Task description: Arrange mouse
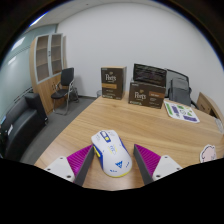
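Mouse (108,150) sits on counter (150,125) btwn fingers (70,163), which are apart w/ gaps; prob. light, rigid, slick shell — grip its sides.

We count one mouse (108,149) on the counter (90,120); two cardboard boxes (114,82); one chair (66,86); one bookshelf (42,62).

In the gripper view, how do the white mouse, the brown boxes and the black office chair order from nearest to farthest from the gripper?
1. White mouse: on the wooden table, between the open fingers of the gripper, gaps at both sides.
2. Brown boxes: beyond the fingers, at the table's far edge.
3. Black office chair: farthest, on the floor past the table, near the shelf.
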The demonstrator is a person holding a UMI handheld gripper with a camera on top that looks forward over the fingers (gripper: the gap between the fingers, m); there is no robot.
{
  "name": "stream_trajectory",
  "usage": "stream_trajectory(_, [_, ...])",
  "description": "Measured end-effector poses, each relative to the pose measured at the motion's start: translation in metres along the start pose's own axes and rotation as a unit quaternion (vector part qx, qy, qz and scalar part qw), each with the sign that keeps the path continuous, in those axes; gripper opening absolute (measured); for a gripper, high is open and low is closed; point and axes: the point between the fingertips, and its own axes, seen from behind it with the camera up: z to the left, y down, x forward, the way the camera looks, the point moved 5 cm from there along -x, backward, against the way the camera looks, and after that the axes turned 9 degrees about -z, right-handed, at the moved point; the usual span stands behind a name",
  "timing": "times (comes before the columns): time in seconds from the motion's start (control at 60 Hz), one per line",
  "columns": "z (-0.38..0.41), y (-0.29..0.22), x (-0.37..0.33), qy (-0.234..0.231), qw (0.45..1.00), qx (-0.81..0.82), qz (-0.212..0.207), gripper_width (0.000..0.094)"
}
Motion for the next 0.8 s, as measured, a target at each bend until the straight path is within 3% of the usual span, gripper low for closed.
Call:
stream_trajectory(0.1, [-0.012,-0.007,0.021,0.008,1.0,0.008,-0.005,0.0744])
stream_trajectory(0.183, [-0.025,-0.012,0.03,0.031,0.999,0.017,-0.004,0.0531])
stream_trajectory(0.383, [-0.032,-0.011,0.032,0.065,0.997,0.037,0.021,0.0398])
stream_trajectory(0.483, [-0.026,-0.018,0.017,0.065,0.995,0.061,0.037,0.0383])
stream_trajectory(0.633, [-0.047,-0.06,-0.04,0.095,0.993,0.068,-0.002,0.0382])
stream_trajectory(0.8, [-0.147,-0.062,-0.096,0.16,0.985,0.069,-0.006,0.0382])
